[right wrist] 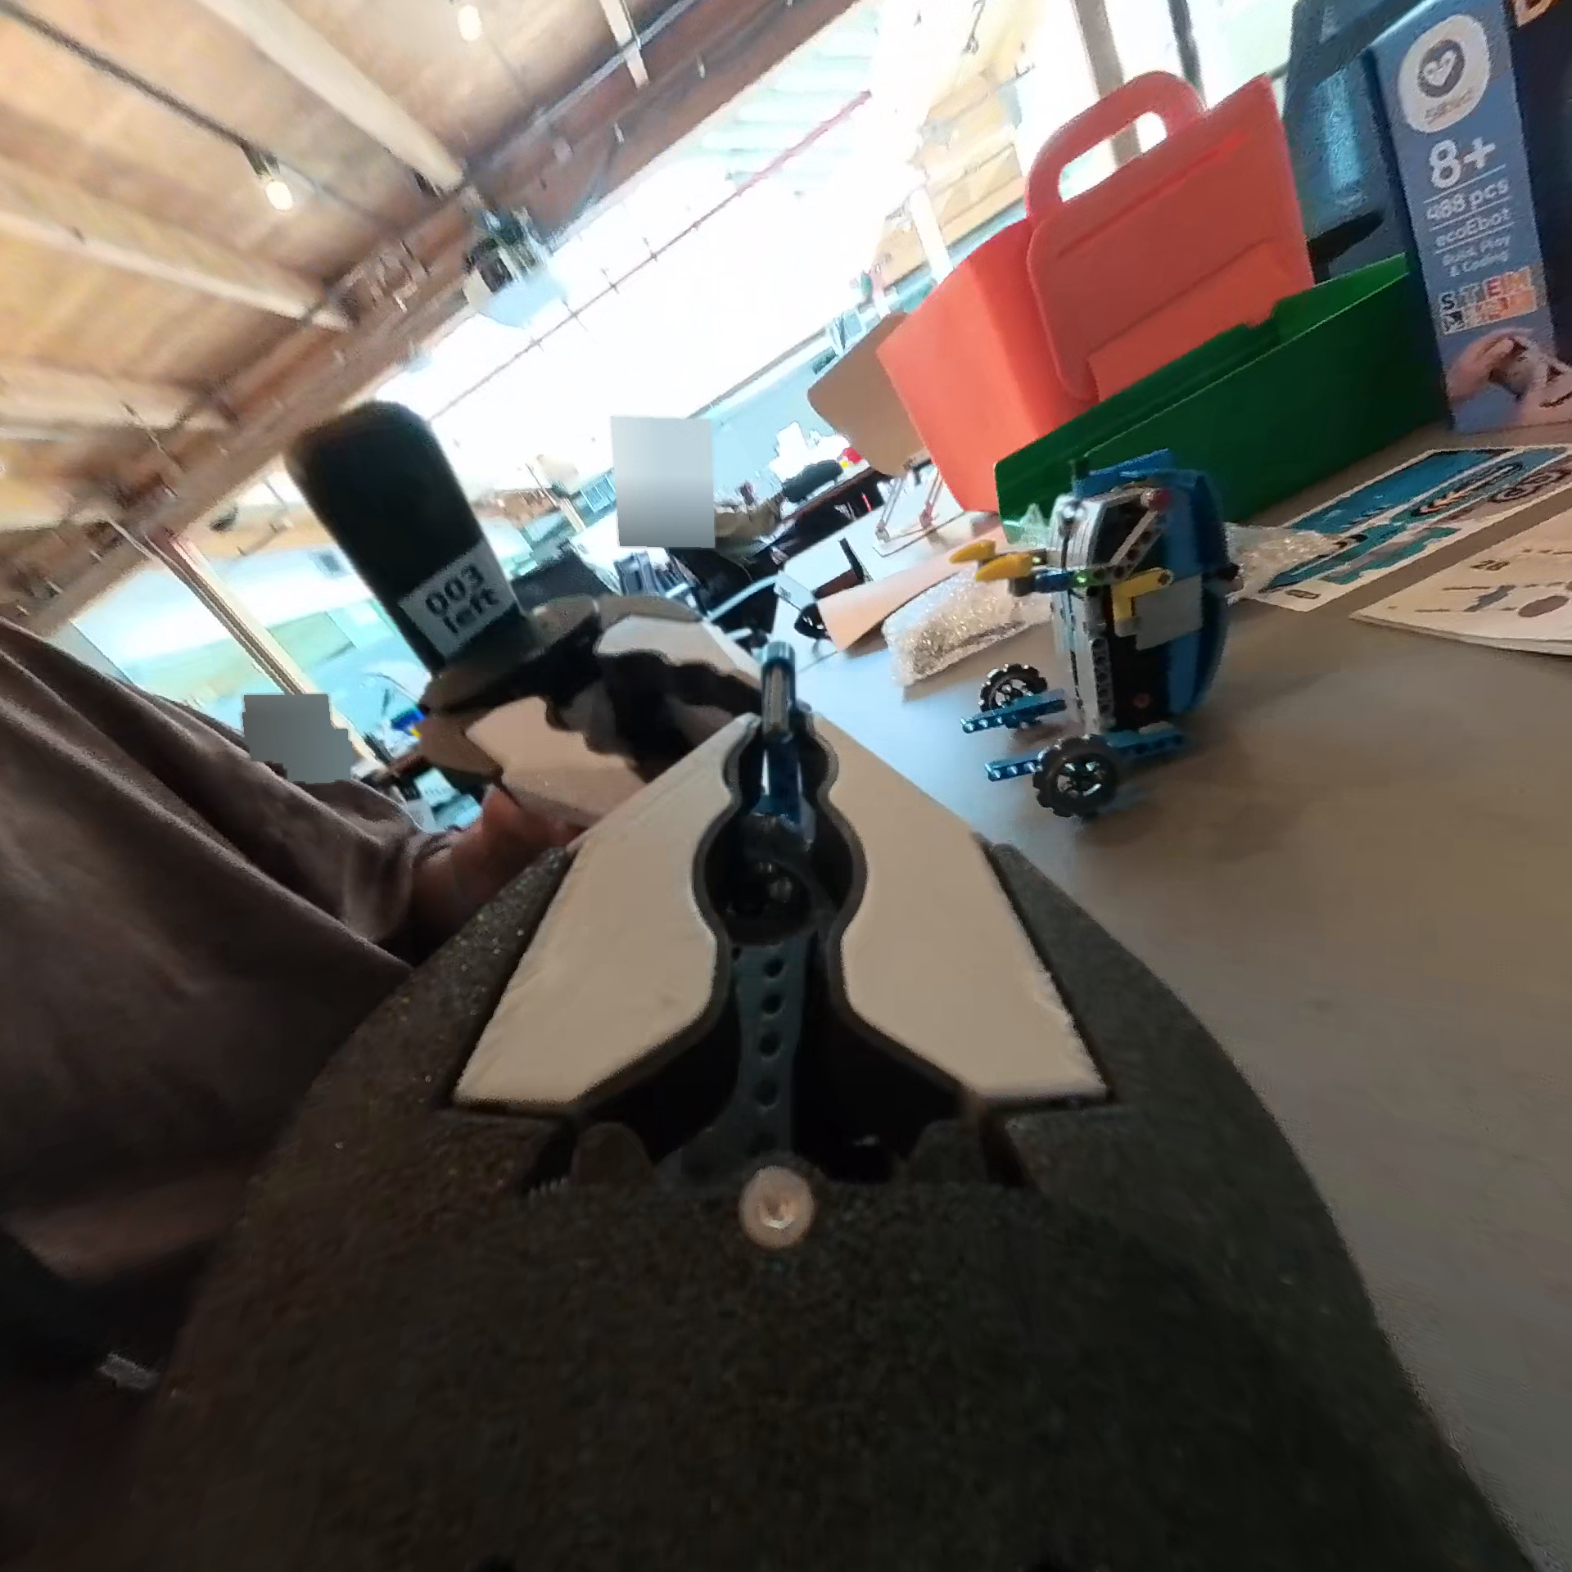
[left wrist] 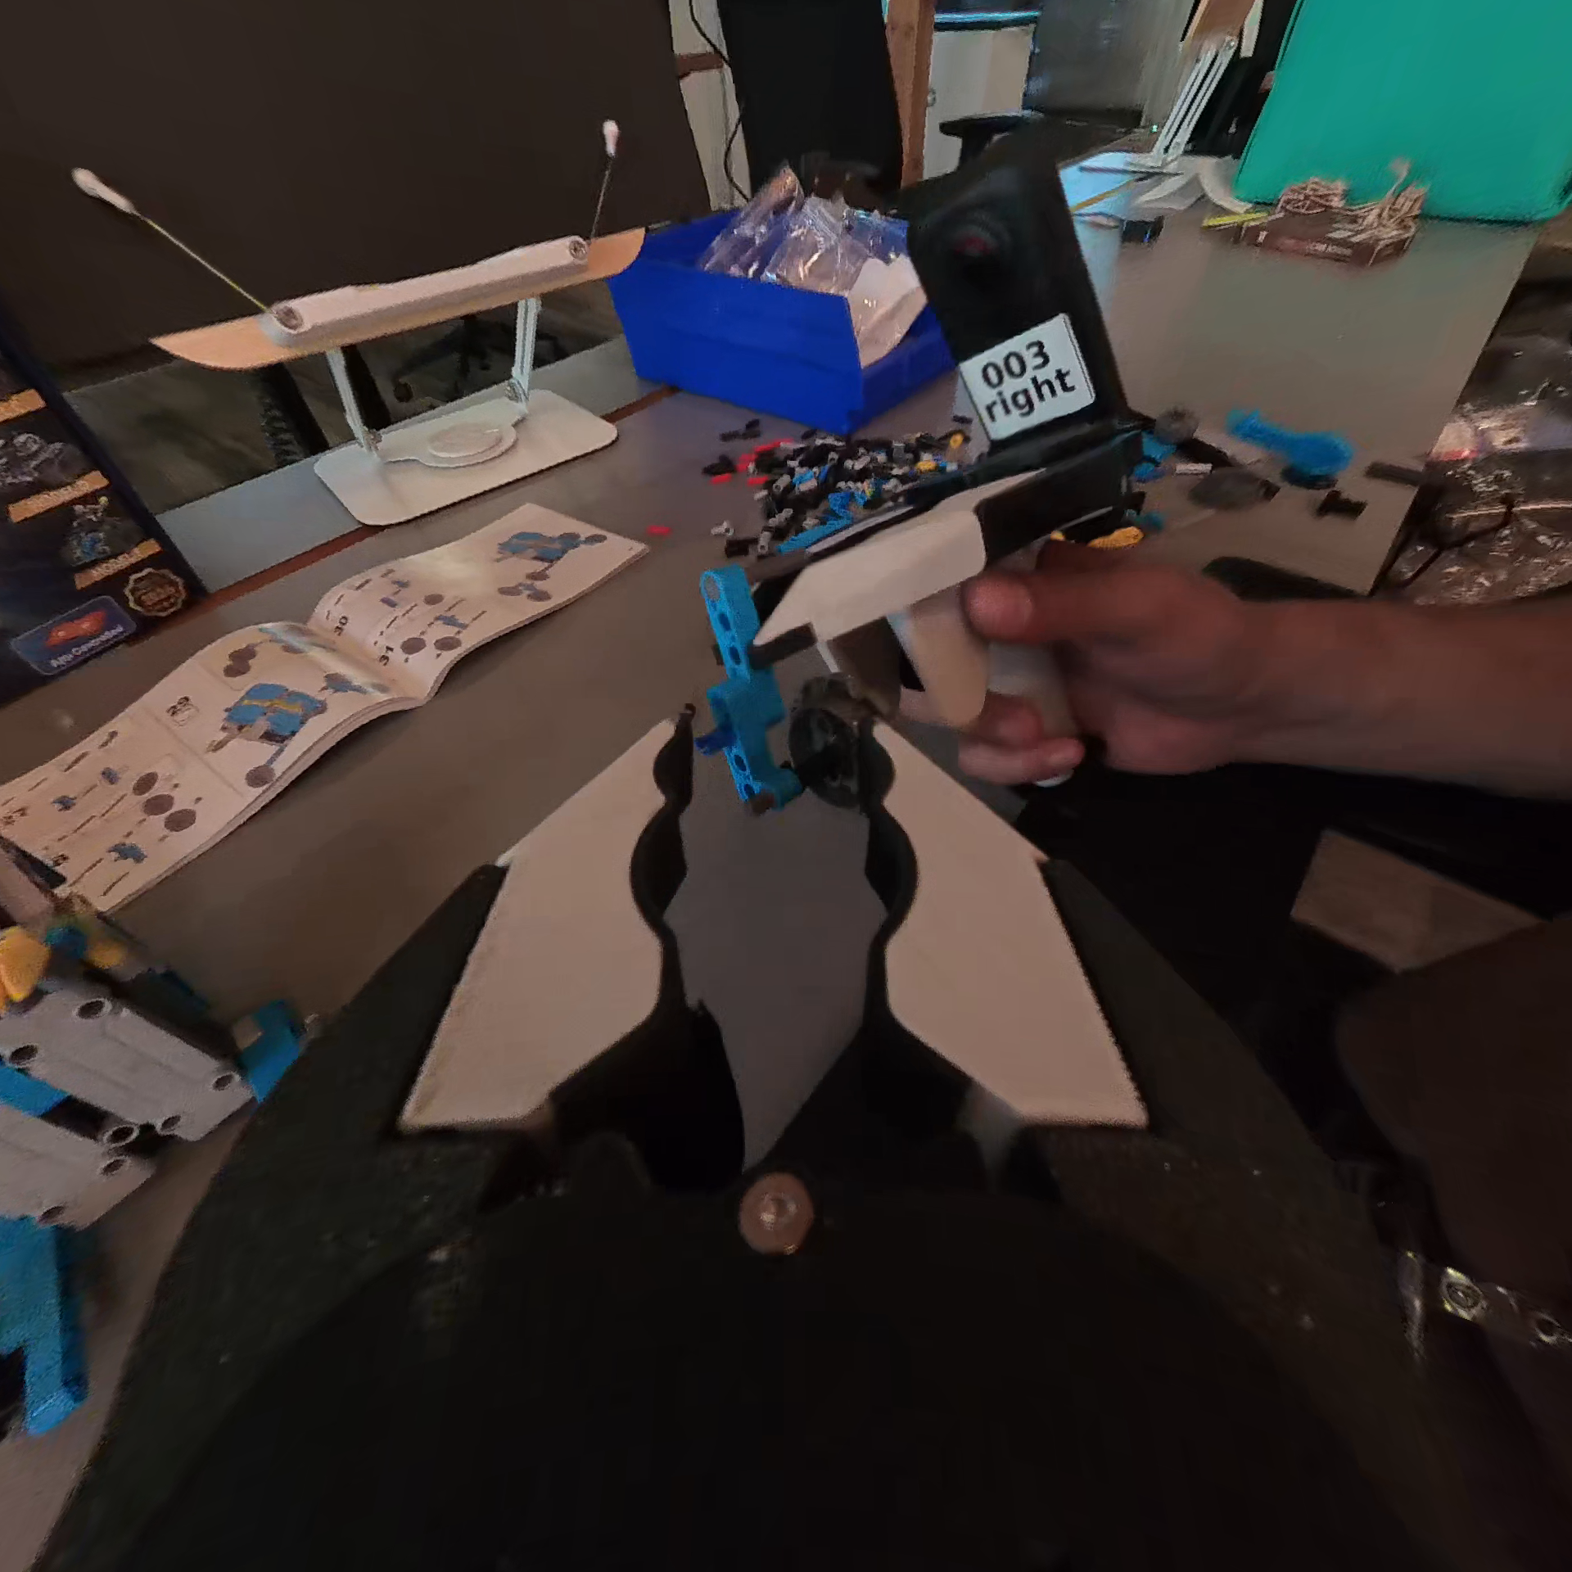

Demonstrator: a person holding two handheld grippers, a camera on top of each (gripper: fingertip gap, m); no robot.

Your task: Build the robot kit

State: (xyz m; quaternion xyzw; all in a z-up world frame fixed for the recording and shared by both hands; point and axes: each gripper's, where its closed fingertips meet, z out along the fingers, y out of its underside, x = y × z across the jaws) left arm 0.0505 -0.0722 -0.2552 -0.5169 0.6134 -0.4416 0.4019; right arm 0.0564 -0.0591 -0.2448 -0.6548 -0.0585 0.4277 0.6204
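Right gripper (right wrist: pixel 778 748) clamps a blue beam (left wrist: pixel 738 680) with a wheel (left wrist: pixel 825 748); left gripper (left wrist: pixel 770 748) gapes empty just beside it, over the table (left wrist: pixel 510 766).

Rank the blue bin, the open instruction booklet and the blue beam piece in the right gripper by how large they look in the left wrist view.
1. Open instruction booklet: spans the most frame, though it lies nearer the camera.
2. Blue bin: clearly smaller in frame, but farther back, so true size against the booklet is unsure.
3. Blue beam piece, clamped in the right gripper: smallest.
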